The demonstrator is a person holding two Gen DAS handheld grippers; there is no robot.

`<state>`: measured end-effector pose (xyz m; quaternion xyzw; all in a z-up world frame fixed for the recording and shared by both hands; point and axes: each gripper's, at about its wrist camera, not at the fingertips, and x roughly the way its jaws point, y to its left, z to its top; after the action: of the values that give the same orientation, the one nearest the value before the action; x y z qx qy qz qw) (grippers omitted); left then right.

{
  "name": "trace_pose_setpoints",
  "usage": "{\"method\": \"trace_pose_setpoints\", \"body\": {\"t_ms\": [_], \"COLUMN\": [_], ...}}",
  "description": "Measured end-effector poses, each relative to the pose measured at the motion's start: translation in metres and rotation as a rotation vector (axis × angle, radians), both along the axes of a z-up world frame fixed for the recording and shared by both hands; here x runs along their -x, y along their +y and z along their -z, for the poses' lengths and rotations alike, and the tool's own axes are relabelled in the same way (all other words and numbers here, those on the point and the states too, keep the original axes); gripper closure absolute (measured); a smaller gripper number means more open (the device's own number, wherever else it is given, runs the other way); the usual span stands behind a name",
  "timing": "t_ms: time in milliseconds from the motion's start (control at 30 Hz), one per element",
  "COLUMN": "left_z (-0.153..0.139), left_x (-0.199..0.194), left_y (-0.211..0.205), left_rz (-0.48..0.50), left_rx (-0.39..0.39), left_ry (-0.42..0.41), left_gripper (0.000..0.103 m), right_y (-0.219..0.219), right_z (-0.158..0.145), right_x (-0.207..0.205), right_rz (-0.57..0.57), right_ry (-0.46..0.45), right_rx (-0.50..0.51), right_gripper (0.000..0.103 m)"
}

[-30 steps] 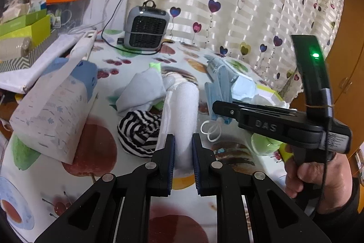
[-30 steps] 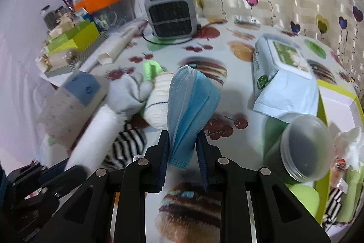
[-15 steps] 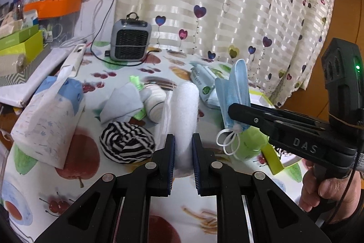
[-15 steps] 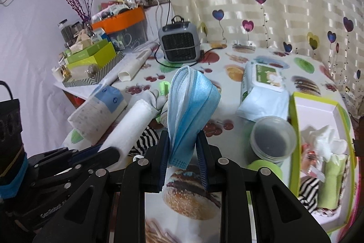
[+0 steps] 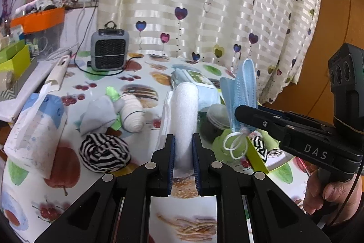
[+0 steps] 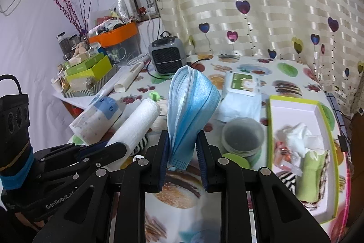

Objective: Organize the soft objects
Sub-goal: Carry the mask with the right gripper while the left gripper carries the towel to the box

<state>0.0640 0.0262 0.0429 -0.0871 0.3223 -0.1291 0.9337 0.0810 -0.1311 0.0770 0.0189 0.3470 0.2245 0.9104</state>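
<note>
My left gripper (image 5: 183,142) is shut on a white rolled towel (image 5: 184,115), which sticks up and forward above the table. In the right wrist view the same towel (image 6: 134,126) shows at the left in that gripper. My right gripper (image 6: 183,147) is shut on a folded blue face mask (image 6: 190,106); from the left wrist the mask (image 5: 242,92) hangs with its white ear loops dangling. On the fruit-print tablecloth lie a striped black-and-white sock ball (image 5: 102,153), a white sock roll (image 5: 133,113) and a pale grey cloth (image 5: 97,114).
A green-rimmed white box (image 6: 298,111) with cloths inside sits at the right, beside a grey round lid (image 6: 242,137) and a wet-wipe pack (image 6: 241,95). A tissue pack (image 5: 36,129) lies at the left. A grey heater (image 5: 109,47) stands at the back, and boxes crowd the far left.
Both grippers rose and pulled back with the towel and the mask still held; more of the table and the green-rimmed box came into view. The right gripper moved further right in the left view.
</note>
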Motion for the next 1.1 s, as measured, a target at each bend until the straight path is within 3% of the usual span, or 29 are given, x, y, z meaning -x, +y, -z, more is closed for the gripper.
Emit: {"method": "trace_pose_setpoints", "body": {"t_ms": [500,1100], "left_z": [-0.014,-0.022], "left_x": [-0.005,-0.011], "left_y": [-0.042,-0.08], "left_rz": [0.079,0.144], "left_rx": [0.001,-0.01], "left_ry": [-0.023,-0.031], "left_gripper": [0.089,0.089], "right_y": [-0.082,-0.132], "right_z": [-0.013,-0.01], "right_x": [0.017,0.024], "right_rz": [0.175,0.261], "right_ry": [-0.038,-0.037], "right_rx": [-0.005,-0.006], "right_gripper": [0.078,0.078]}}
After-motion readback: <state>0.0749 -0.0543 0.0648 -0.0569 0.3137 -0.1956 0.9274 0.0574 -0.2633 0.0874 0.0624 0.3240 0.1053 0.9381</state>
